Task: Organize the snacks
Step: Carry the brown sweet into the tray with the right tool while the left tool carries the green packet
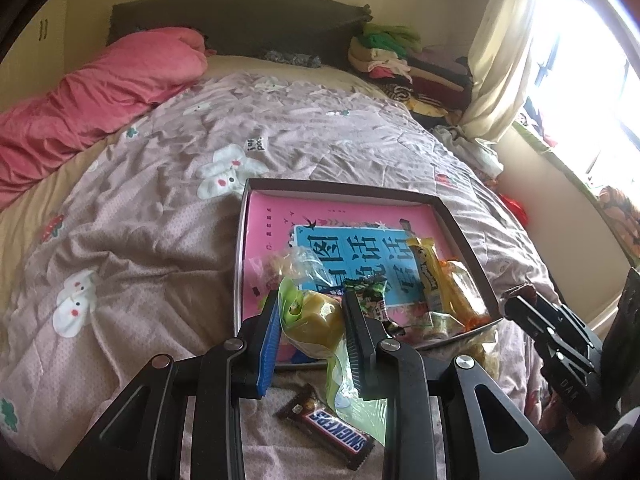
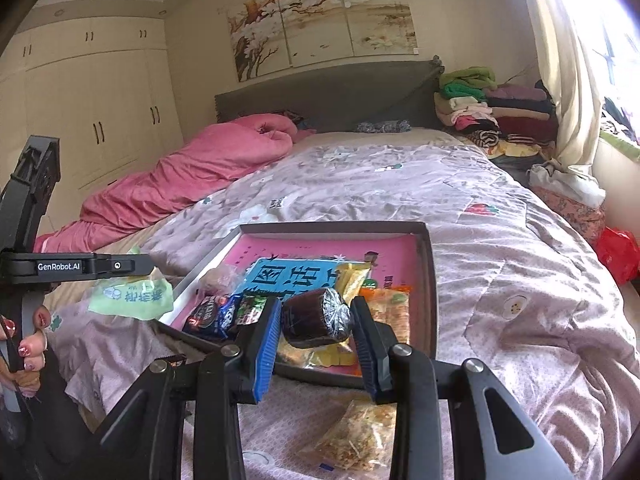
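A shallow box (image 1: 464, 232) (image 2: 430, 288) with a pink and blue printed bottom lies on the bed, several wrapped snacks heaped at its near end. My left gripper (image 1: 310, 318) is shut on a yellow-green cake in a clear green wrapper (image 1: 316, 320), held over the box's near left corner. My right gripper (image 2: 316, 320) is shut on a dark brown round snack with a foil end (image 2: 316, 318), held above the box's near edge. A Snickers bar (image 1: 328, 428) lies on the quilt in front of the box. A clear packet of pale crumbly snack (image 2: 356, 440) lies on the quilt below my right gripper.
The bed's lilac quilt (image 1: 160, 208) spreads to the left and beyond the box. A pink duvet (image 1: 100, 96) lies at the far left, folded clothes (image 2: 492, 112) at the headboard's right. The other gripper (image 1: 560, 332) shows at the right edge, a hand (image 2: 28, 344) at the left.
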Motion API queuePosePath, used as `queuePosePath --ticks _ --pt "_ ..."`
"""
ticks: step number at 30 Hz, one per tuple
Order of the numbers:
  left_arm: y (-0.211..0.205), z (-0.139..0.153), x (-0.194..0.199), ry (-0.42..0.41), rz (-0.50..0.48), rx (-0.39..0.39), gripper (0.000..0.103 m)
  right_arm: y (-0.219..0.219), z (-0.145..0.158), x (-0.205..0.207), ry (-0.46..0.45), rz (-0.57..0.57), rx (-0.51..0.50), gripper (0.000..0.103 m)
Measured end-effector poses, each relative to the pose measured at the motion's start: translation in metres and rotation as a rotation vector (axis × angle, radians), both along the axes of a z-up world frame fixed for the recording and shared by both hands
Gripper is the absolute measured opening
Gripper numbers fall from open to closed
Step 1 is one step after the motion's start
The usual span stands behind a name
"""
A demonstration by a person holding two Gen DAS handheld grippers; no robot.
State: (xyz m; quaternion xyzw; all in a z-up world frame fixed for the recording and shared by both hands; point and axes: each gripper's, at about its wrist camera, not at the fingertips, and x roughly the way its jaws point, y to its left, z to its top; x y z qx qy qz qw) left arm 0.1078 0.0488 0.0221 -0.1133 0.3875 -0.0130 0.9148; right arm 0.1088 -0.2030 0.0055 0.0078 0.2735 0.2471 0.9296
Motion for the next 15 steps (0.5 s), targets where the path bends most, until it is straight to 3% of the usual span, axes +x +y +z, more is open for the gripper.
queuePosePath --ticks 9,15 --pt "0.009 -0.011 0.008 0.005 0.023 -0.017 0.030 -0.007 -0.002 0.010 0.008 -0.039 0.011 0.036" --pt "0.013 -0.020 0.014 0.002 0.039 0.015 0.030 -0.010 -0.006 0.016 0.031 -0.063 0.017 0.036"
